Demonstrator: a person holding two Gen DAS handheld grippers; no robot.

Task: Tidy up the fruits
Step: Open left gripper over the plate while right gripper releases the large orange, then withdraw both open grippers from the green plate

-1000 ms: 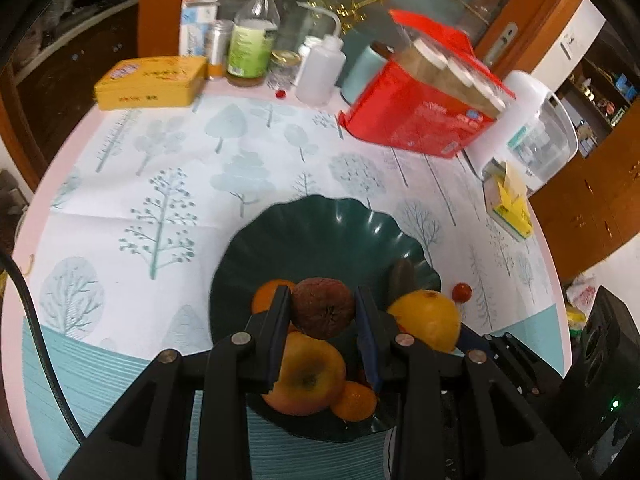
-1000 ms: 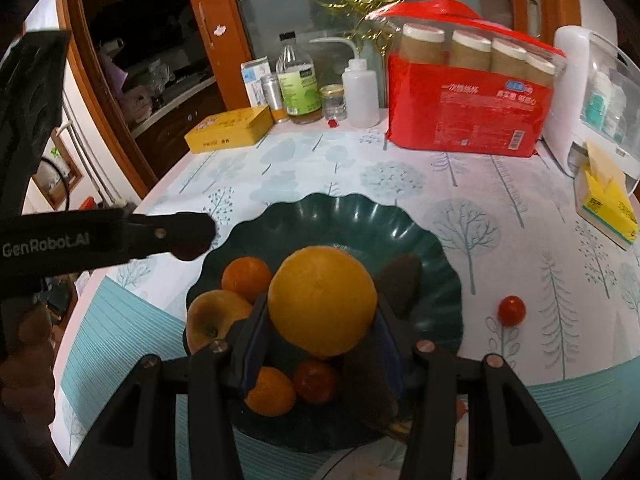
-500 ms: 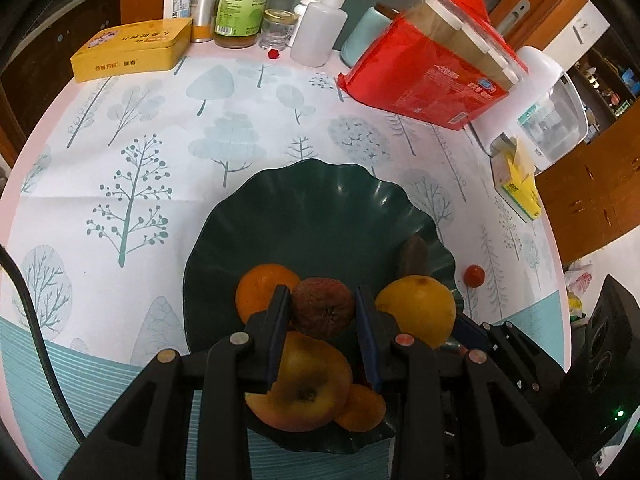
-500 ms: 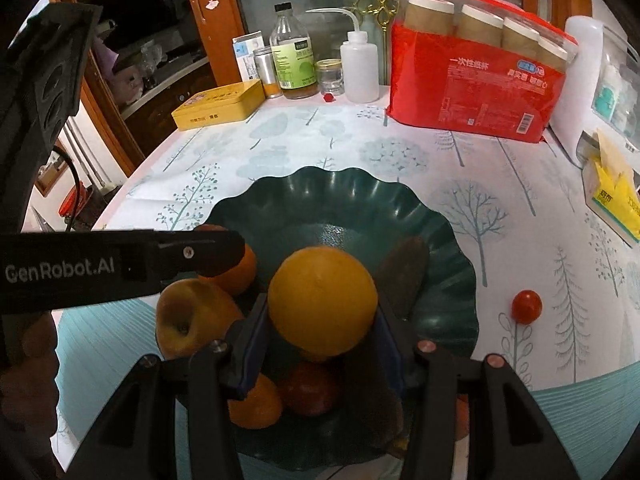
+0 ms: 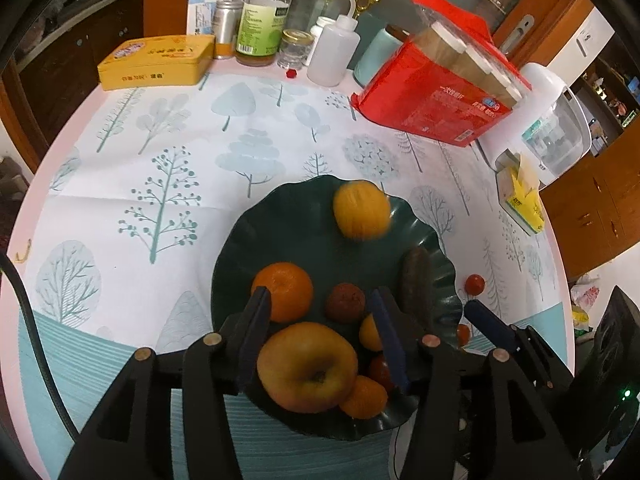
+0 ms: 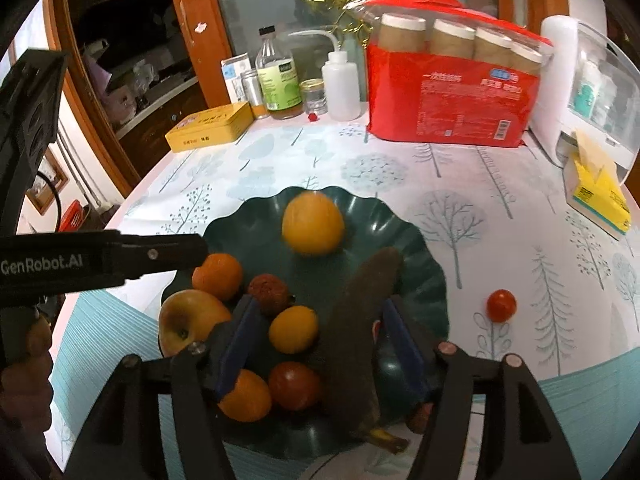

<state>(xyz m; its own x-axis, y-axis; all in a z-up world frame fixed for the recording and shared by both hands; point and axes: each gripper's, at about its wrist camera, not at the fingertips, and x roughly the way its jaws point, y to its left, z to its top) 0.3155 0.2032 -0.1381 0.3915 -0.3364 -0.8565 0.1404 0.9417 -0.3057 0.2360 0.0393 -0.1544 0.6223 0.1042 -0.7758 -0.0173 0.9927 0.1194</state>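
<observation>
Right wrist: right gripper (image 6: 316, 320) spread above plate (image 6: 424, 248).

Plate (image 6: 424, 276) sits near the table's (image 6: 460, 184) near edge, holding an apple (image 6: 188, 320) at left, a banana (image 6: 356, 320) at right, a lemon (image 6: 313, 229) at the far side. Tomato (image 6: 501, 305) lies right of plate. Bottles (image 6: 278, 80) and tin (image 6: 210, 126) far left; bag (image 6: 448, 92) far right.

- Large orange (image 5: 362, 210) on the far side of the dark green plate (image 5: 280, 220): motion-blurred in both views, skin detail lost.
- Small red fruit (image 5: 380, 368) on the plate: partly hidden behind the left gripper (image 5: 322, 312) finger.
- Dark banana (image 6: 356, 332): lower end covered by the right gripper (image 6: 316, 320).
- Print on the red package (image 6: 448, 96): too small to read.
</observation>
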